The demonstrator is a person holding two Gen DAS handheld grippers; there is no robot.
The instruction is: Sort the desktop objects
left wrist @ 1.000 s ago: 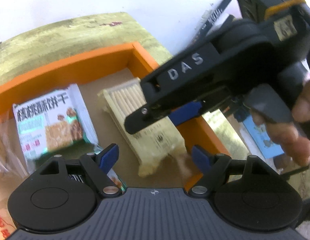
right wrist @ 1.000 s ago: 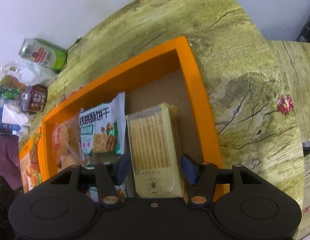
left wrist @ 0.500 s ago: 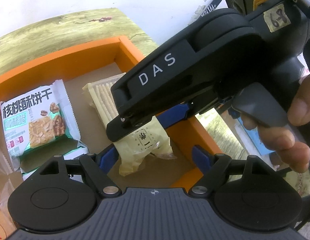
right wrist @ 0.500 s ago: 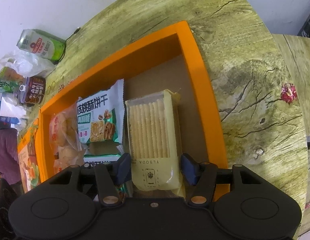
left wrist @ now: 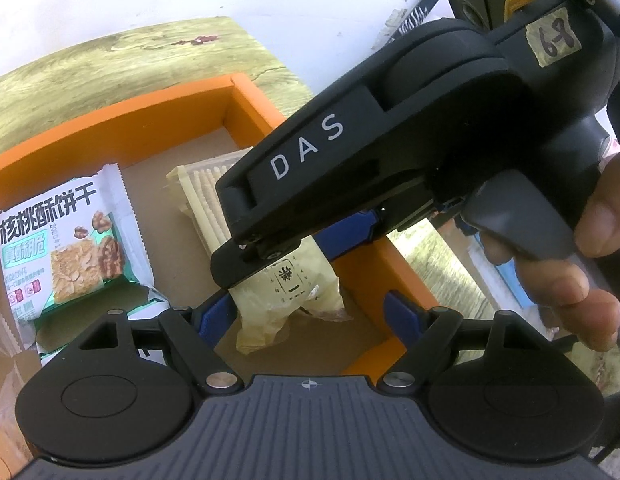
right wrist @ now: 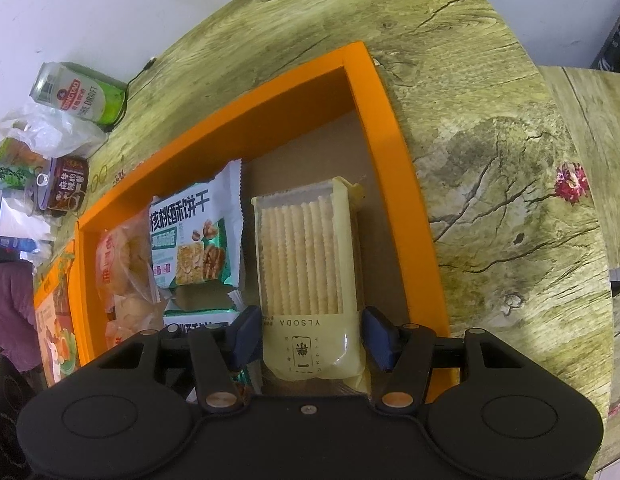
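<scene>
A yellow cracker pack point(right wrist: 305, 264) lies flat at the right end of the orange tray point(right wrist: 394, 168). My right gripper point(right wrist: 312, 336) stands open astride the pack's near end, with one blue finger point(right wrist: 245, 332) close along each side and no squeeze showing. From the left wrist, the right gripper point(left wrist: 350, 168) hangs over the cracker pack point(left wrist: 289, 288), and only one blue finger point(left wrist: 346, 236) of it shows. My left gripper point(left wrist: 307, 316) is open just above the pack's crumpled end. A walnut biscuit bag point(right wrist: 193, 236) lies to the left of the pack.
A clear bag of buns point(right wrist: 121, 264) fills the tray's left end. A green can point(right wrist: 81, 92), a white plastic bag point(right wrist: 41, 132) and a dark tin point(right wrist: 65, 188) stand on the wood-grain table point(right wrist: 490, 160) beyond the tray. A person's hand point(left wrist: 582, 272) holds the right gripper's handle.
The right gripper has drawn back a little from the cracker pack, which stays put in the tray. The left gripper has moved in closer under the right one.
</scene>
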